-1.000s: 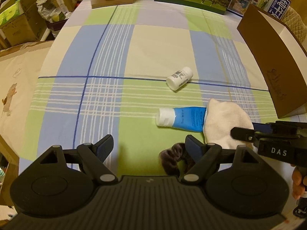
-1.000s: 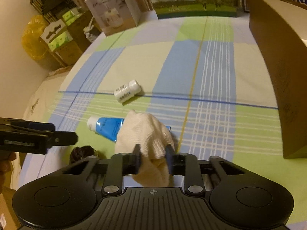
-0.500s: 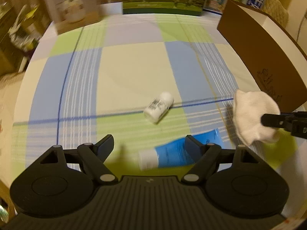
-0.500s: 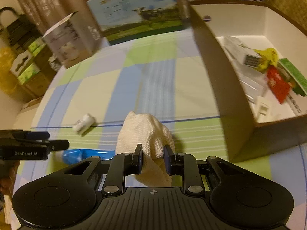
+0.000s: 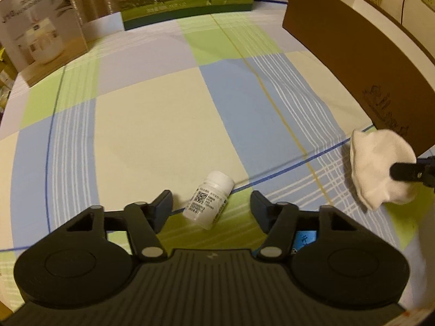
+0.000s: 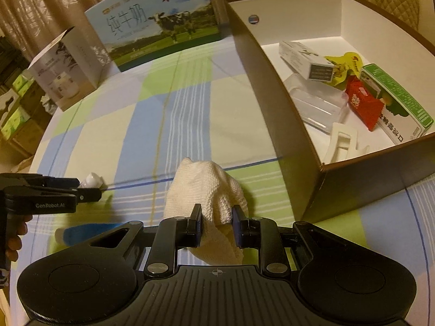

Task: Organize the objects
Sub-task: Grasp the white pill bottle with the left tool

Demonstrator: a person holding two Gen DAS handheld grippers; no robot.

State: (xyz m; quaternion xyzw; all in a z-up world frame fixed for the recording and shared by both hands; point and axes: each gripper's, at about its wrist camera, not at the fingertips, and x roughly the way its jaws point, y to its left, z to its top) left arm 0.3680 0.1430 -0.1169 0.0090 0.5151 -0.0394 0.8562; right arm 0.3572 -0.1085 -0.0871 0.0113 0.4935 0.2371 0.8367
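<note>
A small white bottle (image 5: 208, 206) lies on its side on the checked tablecloth (image 5: 152, 125), between the fingers of my left gripper (image 5: 211, 198). Its jaws are closing, with a gap still showing on each side of the bottle. My right gripper (image 6: 216, 220) is shut on a white knitted cloth (image 6: 201, 187), held above the table just left of the brown box (image 6: 274, 108). The left wrist view shows the cloth (image 5: 378, 157) at the right edge. A blue tube (image 6: 84, 232) lies near the front edge, below my left gripper (image 6: 89, 190).
The brown box (image 5: 353, 54) is open at the top and holds several packets and a clear plastic case. A milk carton box (image 6: 155, 27) and a white appliance box (image 6: 62, 70) stand along the far edge. A hand (image 6: 13, 233) grips the left tool.
My left gripper moved from over the tube to around the white bottle, and its jaws narrowed. My right gripper lifted the cloth off the tube and carried it towards the brown box.
</note>
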